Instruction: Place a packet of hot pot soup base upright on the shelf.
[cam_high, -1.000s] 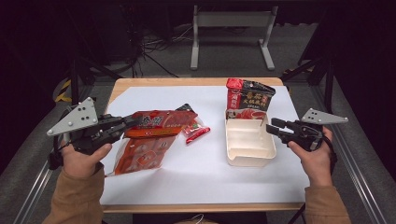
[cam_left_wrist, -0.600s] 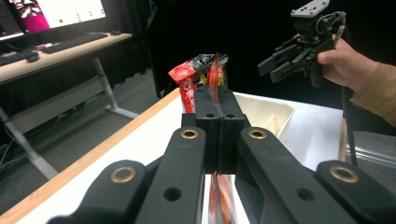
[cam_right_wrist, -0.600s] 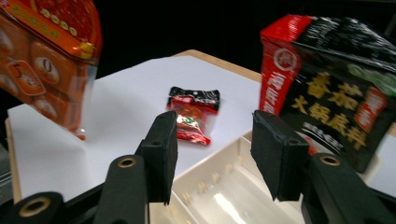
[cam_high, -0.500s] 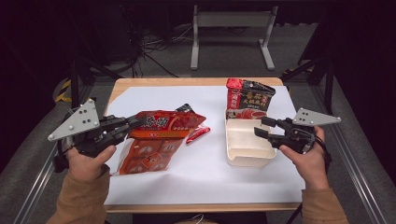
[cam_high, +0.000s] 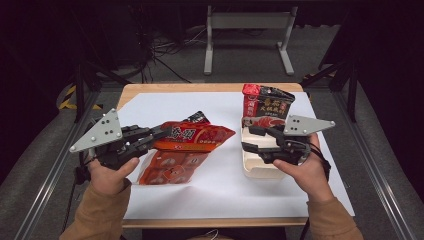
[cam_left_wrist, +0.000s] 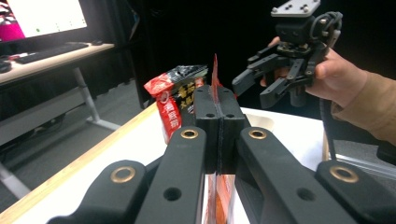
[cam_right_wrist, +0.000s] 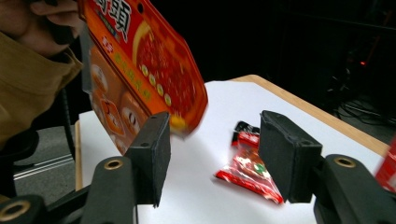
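My left gripper (cam_high: 162, 133) (cam_left_wrist: 216, 93) is shut on the edge of an orange-red snack bag (cam_high: 197, 136) (cam_right_wrist: 144, 65) and holds it above the table, its free end pointing right. A second orange packet (cam_high: 169, 168) sits under it on the white sheet. My right gripper (cam_high: 252, 138) (cam_right_wrist: 217, 140) is open over a white tray (cam_high: 260, 169), with nothing between its fingers, a short way from the held bag's tip. In the left gripper view, the right gripper (cam_left_wrist: 261, 81) shows open beyond the bag's thin edge (cam_left_wrist: 215, 77).
A red-and-black bag (cam_high: 265, 104) (cam_left_wrist: 173, 100) stands upright behind the tray. Small red sachets (cam_right_wrist: 247, 173) lie on the white sheet (cam_high: 220, 200) mid-table. The wooden table edge (cam_high: 215, 87) runs along the back, with a metal stand (cam_high: 247, 40) on the floor beyond.
The left gripper has raised the orange-red bag and carried it rightward. The right gripper has moved left, over the tray and closer to the bag.
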